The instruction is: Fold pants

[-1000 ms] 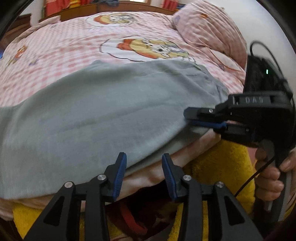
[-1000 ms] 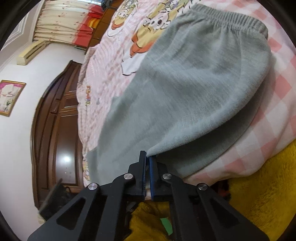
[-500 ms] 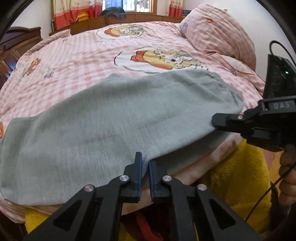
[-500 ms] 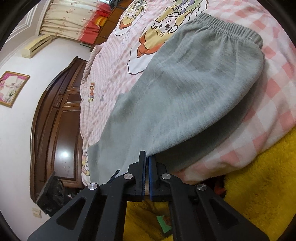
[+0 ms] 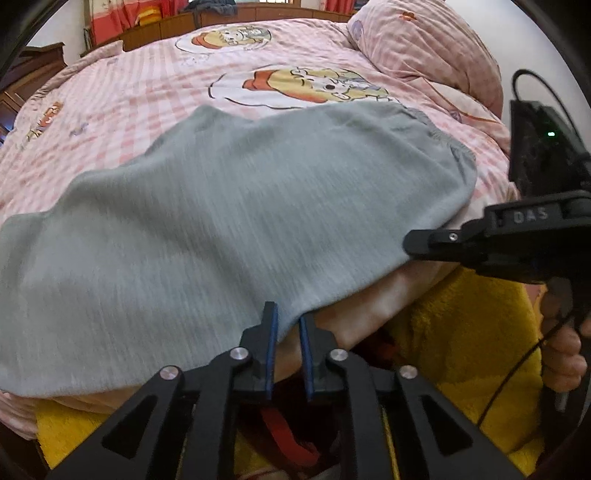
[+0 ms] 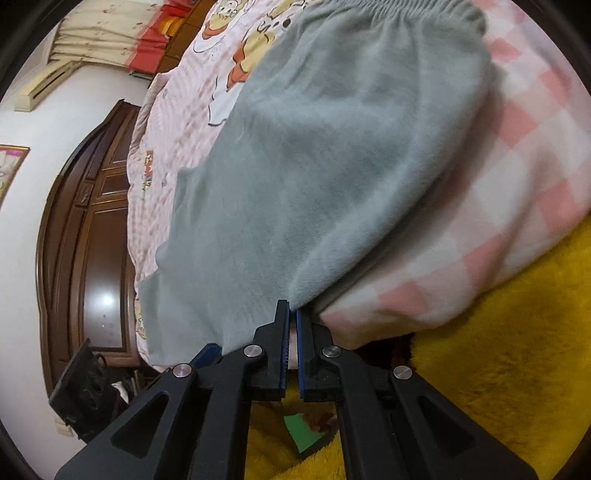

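Grey pants [image 5: 236, 221] lie spread on the pink checked bedspread [image 5: 140, 85], near edge lifted off it; waistband toward the pillow [image 5: 436, 48]. Left gripper [image 5: 287, 321] has a narrow gap with the pants' near edge between its pads; right gripper [image 6: 292, 314] is clamped on the pants edge nearer the waistband. Around: yellow fleece blanket [image 6: 517, 332] below the bed edge, dark wooden wardrobe [image 6: 92, 240] off to the side.

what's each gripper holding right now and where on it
Both grip the grey pants by their near edge: the left gripper partway along it, the right gripper nearer the waistband.
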`<move>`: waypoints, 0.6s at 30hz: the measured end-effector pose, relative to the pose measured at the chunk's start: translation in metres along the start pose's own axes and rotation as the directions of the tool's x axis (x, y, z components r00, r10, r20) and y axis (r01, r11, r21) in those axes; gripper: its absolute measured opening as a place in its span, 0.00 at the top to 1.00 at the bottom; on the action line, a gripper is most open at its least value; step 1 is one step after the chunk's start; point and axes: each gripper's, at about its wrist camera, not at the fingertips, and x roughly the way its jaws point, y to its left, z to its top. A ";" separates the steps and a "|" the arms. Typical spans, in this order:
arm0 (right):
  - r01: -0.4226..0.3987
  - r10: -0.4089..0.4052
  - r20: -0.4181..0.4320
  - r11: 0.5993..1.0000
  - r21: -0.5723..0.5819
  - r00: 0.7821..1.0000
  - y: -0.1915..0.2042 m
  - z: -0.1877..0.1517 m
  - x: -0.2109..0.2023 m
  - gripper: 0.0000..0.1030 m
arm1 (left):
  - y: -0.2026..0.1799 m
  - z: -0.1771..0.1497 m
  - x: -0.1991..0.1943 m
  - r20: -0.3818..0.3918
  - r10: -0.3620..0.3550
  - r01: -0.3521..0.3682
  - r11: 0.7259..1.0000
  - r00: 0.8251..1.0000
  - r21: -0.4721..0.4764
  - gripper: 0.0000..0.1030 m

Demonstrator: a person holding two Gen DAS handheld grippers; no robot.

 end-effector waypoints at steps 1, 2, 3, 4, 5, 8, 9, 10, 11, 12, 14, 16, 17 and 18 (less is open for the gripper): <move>0.010 -0.010 0.017 1.000 -0.013 1.000 0.000 0.000 -0.008 0.94 | 0.001 -0.001 -0.002 -0.005 -0.019 0.019 1.000 1.000 -0.001 0.80; 0.028 -0.027 0.043 0.999 -0.025 0.999 -0.001 0.000 -0.017 0.91 | 0.002 -0.002 -0.005 -0.008 -0.044 0.044 0.999 0.999 -0.009 0.75; 0.053 -0.050 0.077 0.998 -0.035 0.996 -0.003 0.002 -0.028 0.87 | 0.005 -0.002 -0.009 -0.010 -0.086 0.085 0.996 0.996 -0.028 0.72; 0.082 -0.077 0.120 0.996 -0.039 0.990 -0.005 0.004 -0.039 0.86 | 0.005 -0.002 -0.012 -0.007 -0.107 0.106 0.994 0.994 -0.037 0.72; 0.099 -0.092 0.156 0.994 -0.037 0.984 -0.008 0.006 -0.049 0.84 | 0.007 -0.001 -0.017 0.001 -0.128 0.128 0.991 0.992 -0.048 0.72; 0.114 -0.113 0.232 0.993 0.011 0.966 -0.020 0.021 -0.071 0.81 | 0.013 0.004 -0.031 0.044 -0.161 0.164 0.984 0.986 -0.074 0.71; 0.109 -0.114 0.248 0.993 0.034 0.962 -0.025 0.027 -0.075 0.80 | 0.015 0.007 -0.033 0.054 -0.161 0.165 0.983 0.985 -0.080 0.70; 0.110 -0.118 0.254 0.993 0.047 0.960 -0.028 0.032 -0.076 0.79 | 0.017 0.010 -0.034 0.065 -0.154 0.160 0.983 0.986 -0.085 0.70; 0.114 -0.126 0.254 0.992 0.061 0.959 -0.030 0.037 -0.075 0.79 | 0.019 0.015 -0.033 0.069 -0.137 0.143 0.985 0.988 -0.093 0.70; 0.113 -0.127 0.251 0.991 0.068 0.960 -0.031 0.041 -0.073 0.79 | 0.020 0.019 -0.031 0.068 -0.126 0.132 0.986 0.990 -0.099 0.70; 0.113 -0.125 0.250 0.992 0.060 0.960 -0.033 0.049 -0.068 0.79 | 0.022 0.025 -0.022 0.064 -0.121 0.127 0.986 0.991 -0.111 0.70; 0.203 -0.210 0.274 0.978 0.055 0.939 -0.034 0.051 -0.064 0.79 | 0.023 0.028 -0.012 0.047 -0.114 0.119 0.986 0.992 -0.119 0.70; 0.240 -0.249 0.282 0.968 0.068 0.926 -0.038 0.052 -0.062 0.85 | 0.024 0.028 -0.008 0.042 -0.112 0.116 0.986 0.993 -0.120 0.70; 0.207 -0.223 0.275 0.974 0.088 0.935 -0.046 0.052 -0.061 0.86 | 0.023 0.026 -0.002 0.028 -0.106 0.109 0.987 0.994 -0.121 0.70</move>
